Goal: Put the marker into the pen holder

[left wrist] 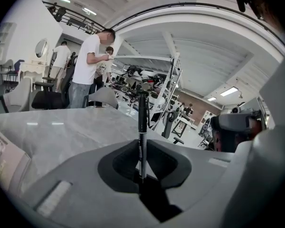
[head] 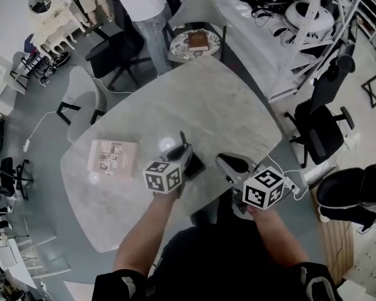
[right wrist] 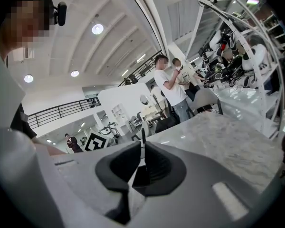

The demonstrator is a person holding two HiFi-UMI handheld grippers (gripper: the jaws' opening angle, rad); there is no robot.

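Now | marble table [head: 225, 105], workshop | left gripper [left wrist: 142, 152] jaws clamp marker [left wrist: 142, 118] | right gripper [right wrist: 141, 152] jaws together

The table [head: 194, 99] looks like polished marble; the marker [left wrist: 142, 122], glossy plastic.

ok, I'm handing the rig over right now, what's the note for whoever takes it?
Left gripper: shut on the marker, which sticks out ahead of the jaws, over the table.
Right gripper: jaws together, nothing seen in them.
Pen holder: can't be made out in any view; locate it first.
Done: marker is in hand.
Left: carry it to the pen holder and drop it in.
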